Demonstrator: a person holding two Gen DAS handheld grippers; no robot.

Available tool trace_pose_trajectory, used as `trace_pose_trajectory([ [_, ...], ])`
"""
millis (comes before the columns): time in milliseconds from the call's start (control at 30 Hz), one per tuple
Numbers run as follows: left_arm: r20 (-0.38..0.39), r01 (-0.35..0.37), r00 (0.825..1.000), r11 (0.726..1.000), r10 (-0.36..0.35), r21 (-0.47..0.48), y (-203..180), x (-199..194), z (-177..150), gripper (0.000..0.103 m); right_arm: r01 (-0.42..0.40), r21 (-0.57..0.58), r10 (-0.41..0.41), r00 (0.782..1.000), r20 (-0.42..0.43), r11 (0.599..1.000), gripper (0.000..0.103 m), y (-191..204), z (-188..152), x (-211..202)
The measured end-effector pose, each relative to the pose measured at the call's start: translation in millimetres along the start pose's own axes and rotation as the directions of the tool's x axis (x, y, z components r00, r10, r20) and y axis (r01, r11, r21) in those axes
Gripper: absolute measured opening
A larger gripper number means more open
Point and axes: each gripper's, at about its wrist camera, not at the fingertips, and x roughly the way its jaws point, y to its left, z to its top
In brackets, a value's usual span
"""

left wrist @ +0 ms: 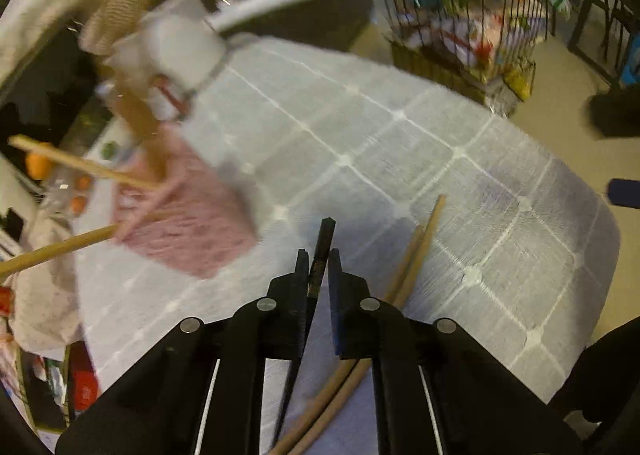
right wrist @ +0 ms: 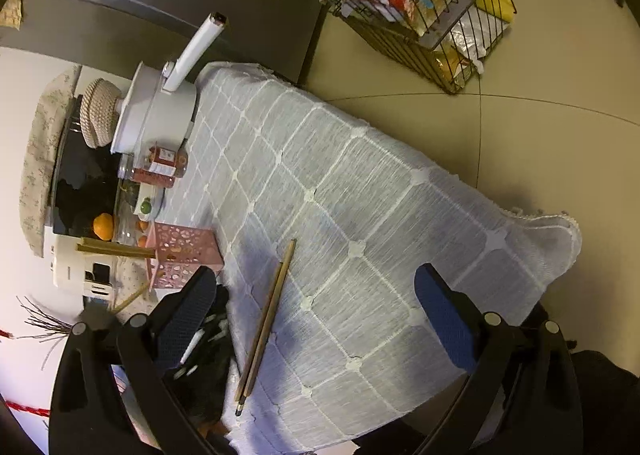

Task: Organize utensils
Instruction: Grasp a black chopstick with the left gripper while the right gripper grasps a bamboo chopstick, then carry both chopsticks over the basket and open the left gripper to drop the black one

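my left claw [left wrist: 319, 255] is pinched nearly shut on a thin black chopstick [left wrist: 323, 251], which stands between the jaws with its blunt end poking out past the tips and its point running back under my wrist. my right claw [right wrist: 316, 297] hangs wide open over the table and holds nothing.

the goal, as i read it, is the pink perforated metal utensil holder [right wrist: 182, 255] at the far left of the pale grey checked tablecloth [right wrist: 360, 191]. it already carries a few light wooden chopsticks [left wrist: 80, 165], which stick out of its mouth, so part of the sorting looks done. the left view is blurred, so i cannot count them.

still left on the cloth is a pair of brown wooden chopsticks [right wrist: 266, 323], lying side by side and touching, near the table's near edge and just beside my left claw. they are well apart from the holder.

so i judge the job roughly midway: the black stick needs carrying over and dropping in upright, then the brown pair. whether the black one's mate is somewhere on the table i cannot tell.
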Motion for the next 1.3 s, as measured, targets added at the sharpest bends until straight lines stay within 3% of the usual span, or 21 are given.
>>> trace_pose_trajectory([
  [133, 0.088, -0.047, 0.995, 0.999, 0.049, -0.024, 9.1, -44.1, -16.1, 0.008, 0.028, -0.008, -0.028, 0.999, -0.026, 1.000, 0.097, 9.0, -6.5, 17.0],
  [300, 0.195, -0.086, 0.975, 0.990, 0.107, -0.112, 26.4, -98.6, -42.8, 0.007, 0.087, -0.053, -0.089, 0.996, -0.025, 0.995, 0.096, 32.6, -14.8, 42.0],
  [467, 0.294, -0.082, 0.944, 0.971, 0.148, -0.227, 50.3, -147.5, -69.4, 0.006, 0.171, -0.063, -0.176, 0.980, -0.096, 0.983, 0.061, 44.4, -14.8, 76.6],
  [567, 0.325, -0.071, 0.932, 0.961, 0.159, -0.266, 62.7, -164.6, -76.0, 0.006, 0.205, -0.031, -0.208, 0.972, -0.107, 0.978, 0.047, 43.5, -12.4, 86.7],
  [900, 0.420, -0.005, 0.885, 0.906, 0.202, -0.424, 115.8, -204.9, -98.5, 0.006, 0.276, -0.042, -0.279, 0.952, -0.125, 0.960, 0.038, 66.5, -8.8, 112.9],
  [1000, 0.426, 0.010, 0.881, 0.891, 0.207, -0.454, 125.2, -208.7, -102.6, 0.006, 0.275, -0.010, -0.274, 0.953, -0.132, 0.961, 0.032, 66.1, -5.3, 114.8],
  [1067, 0.429, 0.022, 0.880, 0.885, 0.203, -0.464, 128.2, -209.0, -103.7, 0.006, 0.283, 0.007, -0.279, 0.951, -0.135, 0.959, 0.014, 63.7, -2.6, 116.5],
  [1100, 0.431, 0.030, 0.881, 0.884, 0.198, -0.467, 128.8, -208.7, -103.8, 0.006, 0.276, 0.009, -0.272, 0.952, -0.137, 0.961, 0.011, 62.5, -1.7, 117.2],
  [1300, 0.422, 0.053, 0.888, 0.872, 0.181, -0.486, 133.3, -203.7, -103.9, 0.006, 0.183, 0.040, -0.177, 0.977, -0.119, 0.982, 0.009, 53.3, -3.4, 113.6],
])
